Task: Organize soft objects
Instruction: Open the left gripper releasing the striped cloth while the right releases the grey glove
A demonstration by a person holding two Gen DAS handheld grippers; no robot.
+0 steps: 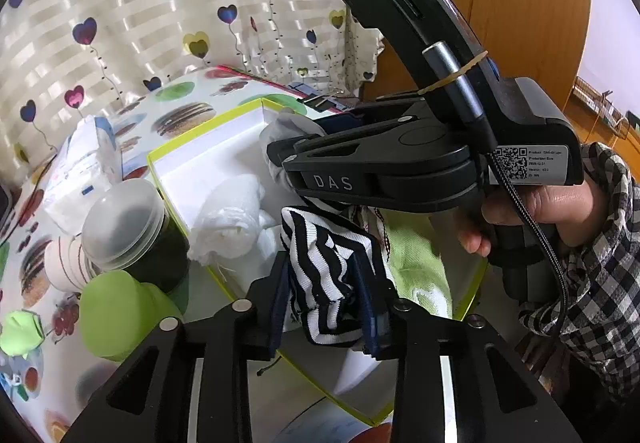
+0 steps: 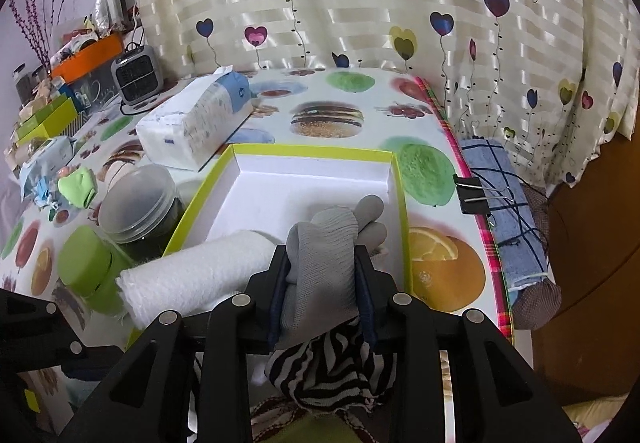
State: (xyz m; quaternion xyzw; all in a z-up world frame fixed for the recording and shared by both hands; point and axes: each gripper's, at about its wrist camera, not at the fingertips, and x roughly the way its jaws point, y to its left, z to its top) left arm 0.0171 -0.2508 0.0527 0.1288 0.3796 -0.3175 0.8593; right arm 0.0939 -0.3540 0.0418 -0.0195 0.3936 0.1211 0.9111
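A white box with a yellow-green rim [image 2: 312,151] lies open on the fruit-print table. My left gripper [image 1: 324,263] is shut on a black-and-white striped cloth [image 1: 320,275] that hangs over the box's near part. My right gripper [image 2: 320,255] is shut on a grey knit glove [image 2: 324,243] and holds it above the box's floor. The left wrist view shows that right gripper [image 1: 280,159] with the glove [image 1: 284,127] at its tip. A rolled white towel [image 1: 232,219] and a light green cloth [image 1: 416,255] lie inside the box. The striped cloth [image 2: 320,367] shows below the right fingers.
A dark jar with a clear lid [image 2: 136,199] and a green container [image 2: 84,263] stand left of the box. A tissue pack [image 2: 196,119] lies behind it. A binder clip [image 2: 466,191] and a blue rolled towel [image 2: 500,195] sit at the table's right edge. A checked sleeve [image 1: 600,243] is at right.
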